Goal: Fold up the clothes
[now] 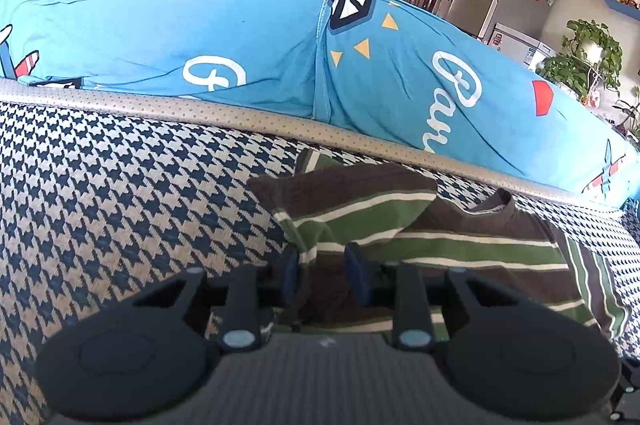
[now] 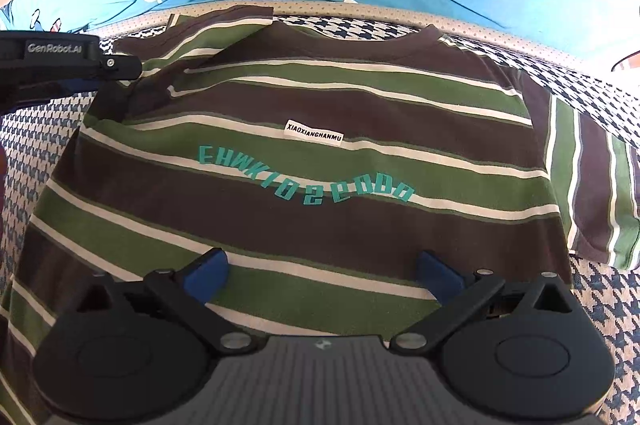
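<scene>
A brown, green and white striped T-shirt (image 2: pixel 320 161) lies front up on a houndstooth surface (image 2: pixel 36 129), collar toward the far side, teal letters across its chest. My left gripper (image 1: pixel 322 271) is shut on the shirt's left sleeve (image 1: pixel 344 209), which is lifted and folded over toward the body. That gripper also shows in the right wrist view (image 2: pixel 116 65) at the shirt's left shoulder. My right gripper (image 2: pixel 322 275) is open and empty, hovering just above the shirt's lower middle. The right sleeve (image 2: pixel 592 177) lies flat and spread out.
A large blue printed pillow (image 1: pixel 240 33) runs along the far edge behind a grey dotted border (image 1: pixel 240 113). Houndstooth surface (image 1: pixel 120 205) extends to the left. Chairs, a fridge and plants stand far behind.
</scene>
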The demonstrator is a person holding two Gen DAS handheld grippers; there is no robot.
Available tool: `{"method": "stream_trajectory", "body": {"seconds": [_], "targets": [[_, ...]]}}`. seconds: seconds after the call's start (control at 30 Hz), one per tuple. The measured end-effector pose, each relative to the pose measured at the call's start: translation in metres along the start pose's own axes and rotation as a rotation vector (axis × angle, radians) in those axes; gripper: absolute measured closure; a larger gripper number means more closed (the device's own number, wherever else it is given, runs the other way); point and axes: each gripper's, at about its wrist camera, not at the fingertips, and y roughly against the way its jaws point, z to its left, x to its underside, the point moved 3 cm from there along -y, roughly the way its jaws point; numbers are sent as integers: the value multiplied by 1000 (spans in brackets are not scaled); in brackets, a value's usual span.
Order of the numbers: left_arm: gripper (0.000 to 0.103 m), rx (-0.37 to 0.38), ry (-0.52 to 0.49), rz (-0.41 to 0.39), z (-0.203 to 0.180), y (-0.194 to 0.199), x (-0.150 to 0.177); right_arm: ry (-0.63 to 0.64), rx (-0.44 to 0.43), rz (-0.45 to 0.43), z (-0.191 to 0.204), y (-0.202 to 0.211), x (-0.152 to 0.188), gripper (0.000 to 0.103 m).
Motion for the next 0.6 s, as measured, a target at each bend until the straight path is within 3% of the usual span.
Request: {"method": "stream_trajectory", "body": {"seconds": [0.33,0.6], "targets": [[68,-42,-7,-25,-5,-10,-2,4,-1,0,0,0,0,0],[93,-76,-13,-45,-8,-18,-4,4,-5,1,1,0,0,0]]}}
